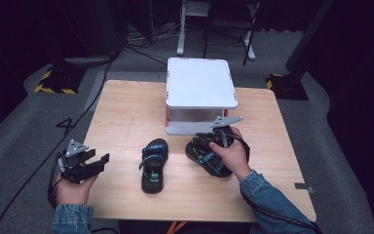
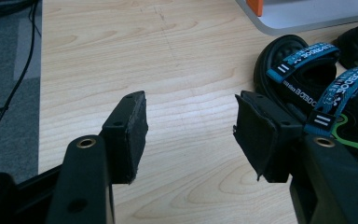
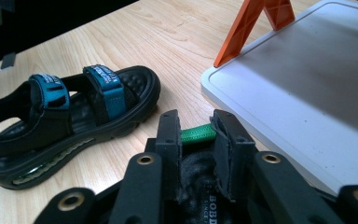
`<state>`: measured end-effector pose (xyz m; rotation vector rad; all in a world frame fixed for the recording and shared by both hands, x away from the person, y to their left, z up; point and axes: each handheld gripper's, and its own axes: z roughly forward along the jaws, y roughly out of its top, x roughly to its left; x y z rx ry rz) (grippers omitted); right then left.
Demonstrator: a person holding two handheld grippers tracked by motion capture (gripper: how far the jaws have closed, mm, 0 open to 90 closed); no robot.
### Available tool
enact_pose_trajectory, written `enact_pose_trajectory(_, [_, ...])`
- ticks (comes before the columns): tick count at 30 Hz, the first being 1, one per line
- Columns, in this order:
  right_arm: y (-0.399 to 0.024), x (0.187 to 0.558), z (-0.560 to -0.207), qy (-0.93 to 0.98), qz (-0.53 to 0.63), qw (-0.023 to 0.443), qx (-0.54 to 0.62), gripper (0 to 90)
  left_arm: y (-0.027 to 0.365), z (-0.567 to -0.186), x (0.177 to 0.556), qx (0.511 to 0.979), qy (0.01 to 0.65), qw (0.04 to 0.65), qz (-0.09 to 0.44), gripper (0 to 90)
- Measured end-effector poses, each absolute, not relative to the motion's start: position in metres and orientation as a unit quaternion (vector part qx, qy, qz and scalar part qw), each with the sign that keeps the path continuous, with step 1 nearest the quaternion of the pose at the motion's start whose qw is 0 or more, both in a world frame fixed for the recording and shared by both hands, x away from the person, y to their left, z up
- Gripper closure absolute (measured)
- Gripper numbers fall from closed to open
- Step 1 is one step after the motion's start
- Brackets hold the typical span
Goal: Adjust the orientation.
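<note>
My right claw (image 3: 196,135) is clamped on the sandal's green heel loop (image 3: 198,134) beside the white shelf (image 1: 200,83), ready for lifting; the other sandal (image 1: 154,165) waits mid-worktop (image 1: 126,117), left claw (image 2: 189,126) apart, empty.

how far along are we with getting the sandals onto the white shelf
Nothing looks done: the white two-tier shelf holds no sandals. In hand: the right gripper is closed on the green heel loop of one black sandal with blue straps, just in front of the shelf's lower tier. Left: the second black-and-blue sandal lies untouched on the wooden table, and the left gripper is open and empty.
</note>
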<state>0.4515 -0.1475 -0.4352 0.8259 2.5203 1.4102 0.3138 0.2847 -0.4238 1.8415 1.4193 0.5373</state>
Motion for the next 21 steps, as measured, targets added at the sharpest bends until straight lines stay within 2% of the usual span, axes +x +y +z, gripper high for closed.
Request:
enact_pose_trajectory(1, [-0.147,0.452,-0.435,0.837,0.468,0.069,0.274,73.9,0.285,-0.424,0.314,0.717,0.553,0.369,0.209,43.7])
enact_pose_trajectory(2, [-0.148,0.451,-0.433,0.840,0.466,0.074,0.268,82.9,0.285,-0.424,0.314,0.718,0.553,0.368,0.209,43.7])
enact_pose_trajectory(10, [-0.151,0.440,-0.424,0.847,0.467,0.071,0.245,85.6,0.278,-0.424,0.322,0.723,0.544,0.372,0.207,43.7])
enact_pose_trajectory(15, [-0.154,0.427,-0.414,0.852,0.475,0.049,0.213,85.4,0.274,-0.423,0.330,0.729,0.537,0.373,0.203,43.7])
enact_pose_trajectory(16, [-0.156,0.418,-0.409,0.853,0.481,0.027,0.200,85.4,0.271,-0.423,0.334,0.729,0.536,0.375,0.201,43.8])
enact_pose_trajectory(21, [-0.163,0.399,-0.401,0.867,0.466,-0.024,0.173,85.3,0.260,-0.422,0.348,0.738,0.522,0.378,0.198,44.0])
